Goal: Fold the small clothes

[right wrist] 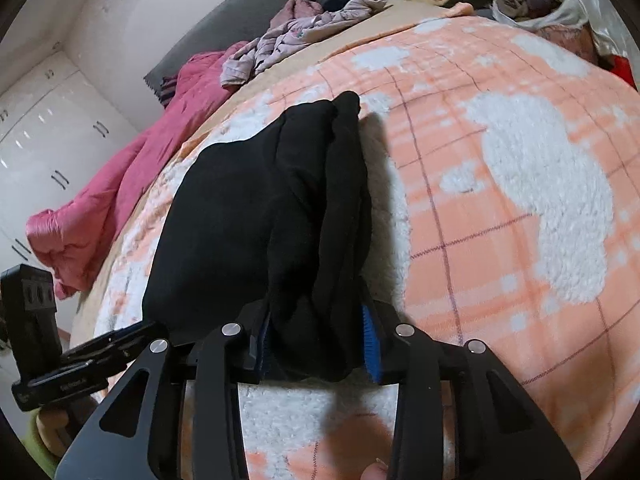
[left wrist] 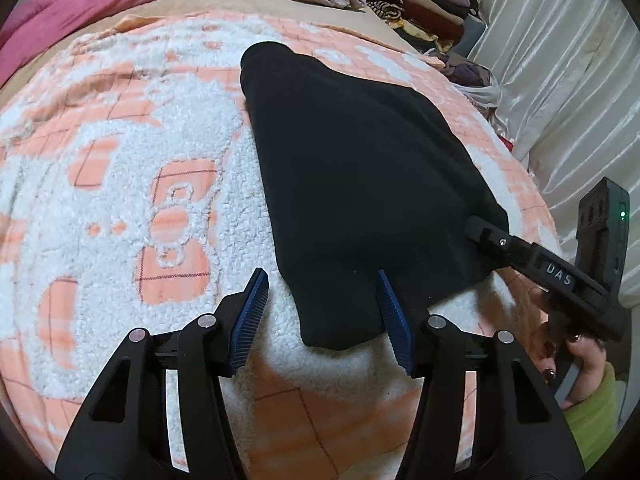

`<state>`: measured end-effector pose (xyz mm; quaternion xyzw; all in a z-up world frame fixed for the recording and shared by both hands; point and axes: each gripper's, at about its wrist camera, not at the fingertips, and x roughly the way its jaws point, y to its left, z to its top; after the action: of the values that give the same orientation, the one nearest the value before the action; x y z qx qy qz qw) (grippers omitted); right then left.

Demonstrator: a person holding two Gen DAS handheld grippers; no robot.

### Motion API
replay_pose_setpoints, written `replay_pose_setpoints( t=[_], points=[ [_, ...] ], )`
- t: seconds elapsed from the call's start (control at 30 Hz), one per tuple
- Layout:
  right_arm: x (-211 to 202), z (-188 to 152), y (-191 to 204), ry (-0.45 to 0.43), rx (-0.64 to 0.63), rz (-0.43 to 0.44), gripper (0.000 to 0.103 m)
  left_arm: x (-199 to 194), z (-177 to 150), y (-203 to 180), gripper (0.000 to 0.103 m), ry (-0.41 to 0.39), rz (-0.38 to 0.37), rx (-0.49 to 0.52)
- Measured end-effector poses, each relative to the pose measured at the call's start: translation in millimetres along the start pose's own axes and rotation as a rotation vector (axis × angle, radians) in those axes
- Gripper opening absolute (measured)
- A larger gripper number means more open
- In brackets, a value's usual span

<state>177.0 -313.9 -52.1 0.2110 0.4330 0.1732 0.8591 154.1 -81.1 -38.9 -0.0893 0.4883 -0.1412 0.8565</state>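
Gripping a bunched corner of the black garment (right wrist: 256,216) with my right claw (right wrist: 316,340), I see it lying on the bed's fleece blanket (left wrist: 120,160), long axis running away from me, while my left claw (left wrist: 326,316) hangs open astride the near hem, unclamped.

The left hand-held gripper (left wrist: 320,312) points downward, jaws apart and gripping nothing. The right hand-held gripper (right wrist: 316,332) is clamped on a bunch of black cloth (right wrist: 248,216), tilted down.

Matt black cloth garment (left wrist: 360,184); fleecy blanket (left wrist: 120,168)
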Motion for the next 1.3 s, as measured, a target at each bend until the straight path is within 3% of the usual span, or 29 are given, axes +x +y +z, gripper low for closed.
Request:
replay_pose_setpoints(
  t=[0.43, 0.7, 0.77, 1.1, 1.17, 1.3],
  points=[
    [-18.1, 0.4, 16.9, -0.034, -0.029, -0.079, 0.059, -10.3, 0.5, -0.3, 0.047, -0.008, 0.007, 0.003],
    [-41.0, 3.0, 24.6, -0.092, -0.038, -0.103, 0.09, -26.5, -0.2, 0.0, 0.047, -0.04, 0.011, 0.004],
    [-48.0, 2.7, 26.7, -0.113, -0.035, -0.104, 0.093, -31.6, 0.0, 1.2, 0.048, -0.051, 0.014, 0.002],
    [-79.0, -3.6, 57.8, -0.203, -0.108, -0.122, 0.098, -60.2, 1.6, 10.8, 0.071, -0.116, 0.039, -0.014],
    [-84.5, -6.5, 65.8, -0.223, -0.135, -0.13, 0.098, -65.6, 1.7, 11.0, 0.083, -0.132, 0.05, -0.012],
    [-95.2, -12.4, 79.8, -0.271, -0.184, -0.15, 0.098, -78.8, 1.2, 13.2, 0.092, -0.163, 0.055, -0.012]
  ],
)
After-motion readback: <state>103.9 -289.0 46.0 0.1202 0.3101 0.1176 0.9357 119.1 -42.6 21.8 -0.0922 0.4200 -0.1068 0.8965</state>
